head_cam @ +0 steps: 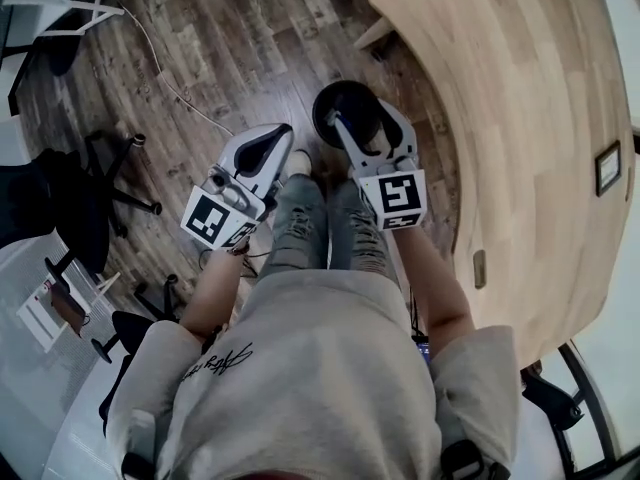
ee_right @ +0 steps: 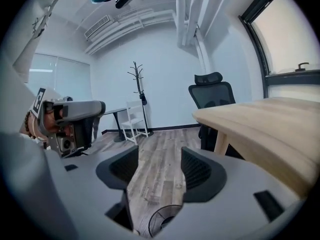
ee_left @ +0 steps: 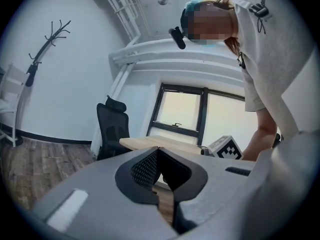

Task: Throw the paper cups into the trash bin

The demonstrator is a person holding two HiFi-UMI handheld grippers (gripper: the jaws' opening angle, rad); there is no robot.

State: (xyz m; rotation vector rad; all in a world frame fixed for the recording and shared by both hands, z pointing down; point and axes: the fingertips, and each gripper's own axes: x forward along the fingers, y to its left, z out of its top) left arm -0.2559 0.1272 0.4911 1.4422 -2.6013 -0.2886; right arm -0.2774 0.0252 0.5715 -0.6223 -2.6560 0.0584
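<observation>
No paper cup shows in any view. The trash bin [head_cam: 343,111], black and round, stands on the wood floor just ahead of the person's feet. My right gripper [head_cam: 340,123] hangs over the bin's near rim, open, with nothing between its pads. In the right gripper view the bin [ee_right: 162,220] shows below the parted jaws of the right gripper [ee_right: 159,166]. My left gripper [head_cam: 272,140] is held to the left of the bin. In its own view the left gripper [ee_left: 157,153] has its pads meeting, shut and holding nothing.
A curved light wooden table [head_cam: 520,118] fills the right side, close to the bin. A black office chair [head_cam: 80,208] and other chair bases stand at the left. A cable [head_cam: 165,78] runs over the floor. A coat rack [ee_right: 137,94] and a white chair [ee_right: 132,120] stand far off.
</observation>
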